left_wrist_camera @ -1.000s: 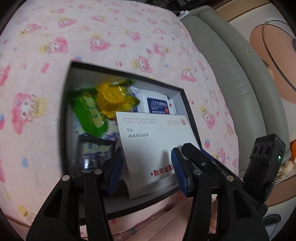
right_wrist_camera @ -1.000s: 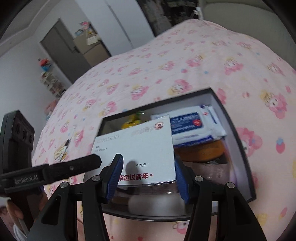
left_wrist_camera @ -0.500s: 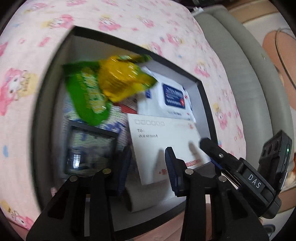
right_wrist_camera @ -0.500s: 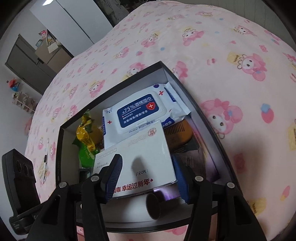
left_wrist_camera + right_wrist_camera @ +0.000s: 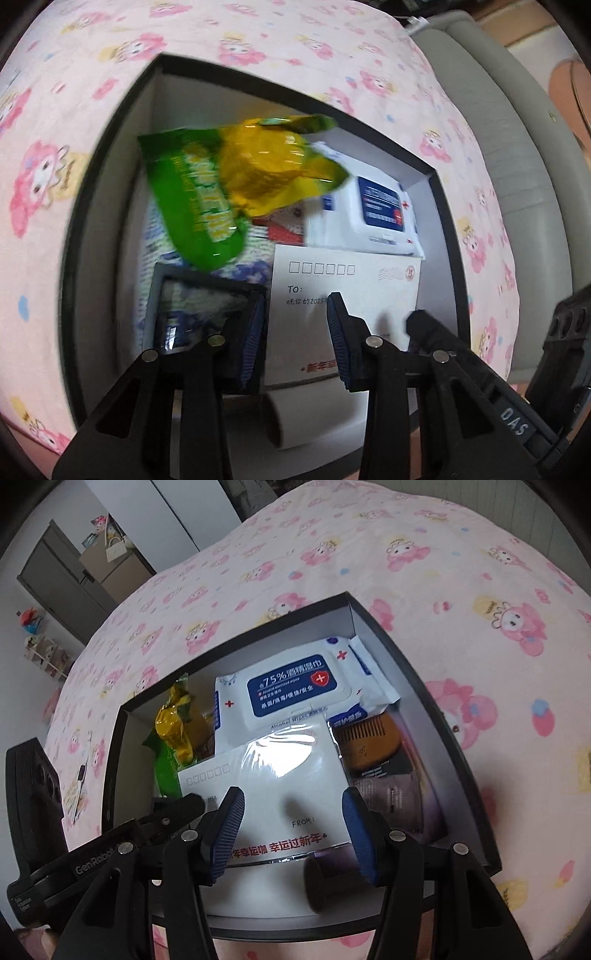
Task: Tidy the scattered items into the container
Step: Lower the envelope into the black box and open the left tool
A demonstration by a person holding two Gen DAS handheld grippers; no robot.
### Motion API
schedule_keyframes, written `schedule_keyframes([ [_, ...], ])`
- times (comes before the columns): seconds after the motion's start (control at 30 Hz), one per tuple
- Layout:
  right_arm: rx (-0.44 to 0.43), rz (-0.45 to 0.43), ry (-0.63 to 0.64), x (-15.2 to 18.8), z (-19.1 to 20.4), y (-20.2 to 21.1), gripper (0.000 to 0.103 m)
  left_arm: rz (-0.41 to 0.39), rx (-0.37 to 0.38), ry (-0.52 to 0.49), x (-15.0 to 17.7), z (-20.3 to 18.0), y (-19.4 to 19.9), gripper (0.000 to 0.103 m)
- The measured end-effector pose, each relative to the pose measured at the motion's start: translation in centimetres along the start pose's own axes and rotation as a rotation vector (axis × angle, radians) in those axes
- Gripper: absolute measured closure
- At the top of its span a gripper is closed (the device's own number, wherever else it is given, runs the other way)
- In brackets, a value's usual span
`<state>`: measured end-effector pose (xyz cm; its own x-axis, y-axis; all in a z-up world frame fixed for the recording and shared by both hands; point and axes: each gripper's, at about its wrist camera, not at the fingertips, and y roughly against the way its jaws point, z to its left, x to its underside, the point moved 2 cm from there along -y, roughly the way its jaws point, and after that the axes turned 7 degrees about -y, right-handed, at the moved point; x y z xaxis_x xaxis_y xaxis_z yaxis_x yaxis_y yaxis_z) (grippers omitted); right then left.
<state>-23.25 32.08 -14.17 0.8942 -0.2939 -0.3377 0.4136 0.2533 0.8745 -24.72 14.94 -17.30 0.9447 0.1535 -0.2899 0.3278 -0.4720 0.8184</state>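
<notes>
We see the white paper envelope point(image 5: 291, 794) lying low in the black-walled box point(image 5: 424, 686), centre frame, touching one white wipes pack point(image 5: 295, 690). Our left gripper point(image 5: 295, 339) and right gripper point(image 5: 291, 827) both gape, released, straddling its edges. One green snack bag point(image 5: 195, 199) crowds upper left.

Black box point(image 5: 413, 672), white inside, open on bed. White envelope point(image 5: 295, 786) in clear sleeve, tilted atop contents, just before wipes pack point(image 5: 295, 690); green-yellow snack bags point(image 5: 221, 184) box's far left.

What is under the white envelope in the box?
A pale roll pokes out below the envelope, and a comb sits beside it. Whatever lies under its middle is covered.
</notes>
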Motion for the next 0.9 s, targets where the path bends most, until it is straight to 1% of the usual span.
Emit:
schedule_keyframes([
  [0.03,-0.004,0.006,-0.005,0.0,-0.1,-0.1,0.052,0.010,0.024,-0.003,-0.1,-0.3,-0.2,0.069],
  [0.07,-0.002,0.008,-0.008,0.0,-0.3,-0.2,0.052,0.014,0.034,-0.009,-0.1,-0.6,-0.3,0.071],
  [0.2,0.044,-0.019,-0.003,0.0,-0.6,0.2,0.052,0.008,0.041,-0.024,-0.2,-0.8,-0.4,0.070],
  [0.33,0.063,-0.027,0.010,0.1,-0.5,0.3,0.052,-0.019,0.022,0.009,0.1,0.5,0.3,0.070],
  [0.47,0.057,-0.027,0.018,0.2,-0.2,0.2,0.052,0.024,0.003,-0.002,0.5,0.4,-0.3,0.070],
  [0.57,0.070,-0.033,0.002,0.1,-0.6,0.1,0.052,0.048,0.029,-0.021,0.7,-0.7,-1.3,0.070],
  [0.63,0.076,-0.033,-0.015,-0.1,-0.9,0.0,0.052,0.062,0.037,-0.038,1.0,-1.5,-1.9,0.073],
  [0.73,0.081,-0.048,-0.043,-0.3,-1.5,0.3,0.051,0.099,0.057,-0.061,1.4,-2.1,-2.7,0.073],
  [0.87,0.068,-0.042,-0.053,-0.3,-1.5,0.2,0.051,0.070,0.086,-0.036,1.8,-1.2,-1.3,0.073],
  [0.9,0.063,-0.040,-0.048,-0.2,-1.3,0.2,0.051,0.056,0.096,-0.033,1.8,-1.0,-0.7,0.071],
])
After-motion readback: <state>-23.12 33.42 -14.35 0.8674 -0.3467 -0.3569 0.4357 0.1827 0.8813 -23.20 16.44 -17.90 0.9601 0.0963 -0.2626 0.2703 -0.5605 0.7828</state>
